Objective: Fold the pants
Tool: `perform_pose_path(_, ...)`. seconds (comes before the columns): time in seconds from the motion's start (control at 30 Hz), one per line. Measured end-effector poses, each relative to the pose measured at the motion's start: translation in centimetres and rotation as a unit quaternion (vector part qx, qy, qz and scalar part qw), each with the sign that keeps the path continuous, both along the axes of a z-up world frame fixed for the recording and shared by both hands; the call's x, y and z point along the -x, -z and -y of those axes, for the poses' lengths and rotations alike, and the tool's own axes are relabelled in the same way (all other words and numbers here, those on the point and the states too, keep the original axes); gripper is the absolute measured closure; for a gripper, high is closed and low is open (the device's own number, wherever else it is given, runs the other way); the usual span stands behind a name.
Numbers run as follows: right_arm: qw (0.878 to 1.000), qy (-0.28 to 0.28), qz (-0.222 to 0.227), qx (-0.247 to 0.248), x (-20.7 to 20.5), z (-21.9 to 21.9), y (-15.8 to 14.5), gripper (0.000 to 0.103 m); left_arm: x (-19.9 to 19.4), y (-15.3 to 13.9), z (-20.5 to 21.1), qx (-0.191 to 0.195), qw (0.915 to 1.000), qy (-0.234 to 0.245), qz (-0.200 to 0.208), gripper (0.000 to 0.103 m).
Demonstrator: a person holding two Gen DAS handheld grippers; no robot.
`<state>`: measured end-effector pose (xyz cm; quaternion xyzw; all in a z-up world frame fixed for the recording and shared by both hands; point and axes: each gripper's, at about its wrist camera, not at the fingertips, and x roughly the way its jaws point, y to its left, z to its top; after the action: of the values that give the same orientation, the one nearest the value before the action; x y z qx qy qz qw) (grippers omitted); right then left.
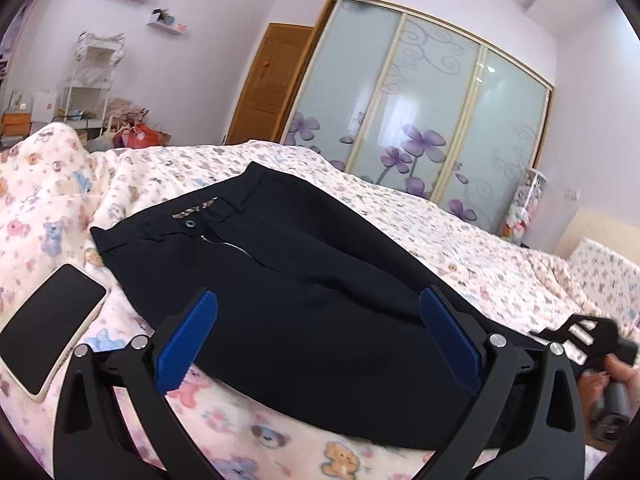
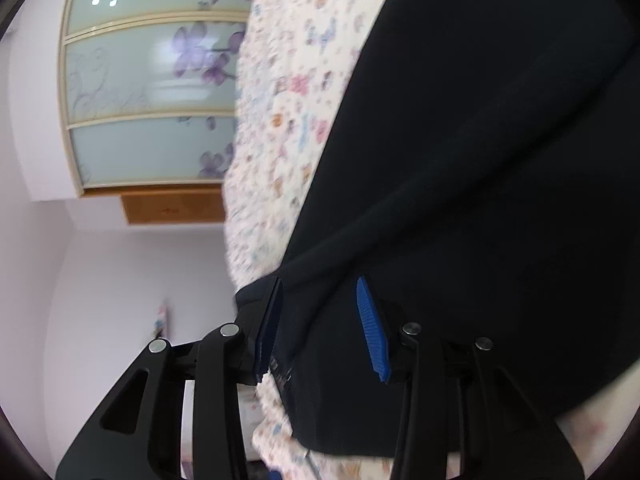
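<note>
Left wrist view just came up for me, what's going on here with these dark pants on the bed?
A person holding two handheld grippers is folding black trousers that lie on the cartoon-print bedspread, waistband unbuttoned and away from the camera. The left gripper is open, its blue pads straddling the near end of the fabric without pinching it. The right gripper is also open, with an edge of the trousers between its pads. A black smartphone in a cream case lies beside the trousers.
</note>
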<state>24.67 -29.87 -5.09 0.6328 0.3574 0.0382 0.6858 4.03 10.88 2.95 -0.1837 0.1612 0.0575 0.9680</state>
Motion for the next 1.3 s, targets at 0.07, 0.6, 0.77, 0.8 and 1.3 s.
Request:
perform_pose_path(0.07,0.999,0.029,-0.024,0.007,-0.4,0.3,0.8,0.062,-0.2,0.0,-0.3,0.004,1.0,0.0,-0.006,0.002)
perform_pose_path(0.6,0.979,-0.101,0.063,0.165,5.9,-2.0,-0.3,0.099,-3.0,1.2,-2.4,0.062,0.9938,0.08,-0.046,0.002)
perform_pose_path(0.77,0.984,-0.102,0.051,0.139,6.0,-1.1,0.8,0.099,-7.6,-0.2,-3.4,0.077,0.9881,0.1,-0.088,0.002)
perform_pose_path(0.8,0.983,-0.103,0.049,0.141,6.0,-1.1,0.8,0.099,-8.7,-0.4,-3.6,0.077,0.9877,0.1,-0.092,0.002)
perform_pose_path(1.3,0.977,-0.146,0.036,0.15,4.5,-1.8,2.0,0.099,-35.5,0.2,-4.5,0.122,0.9535,0.016,-0.275,0.003)
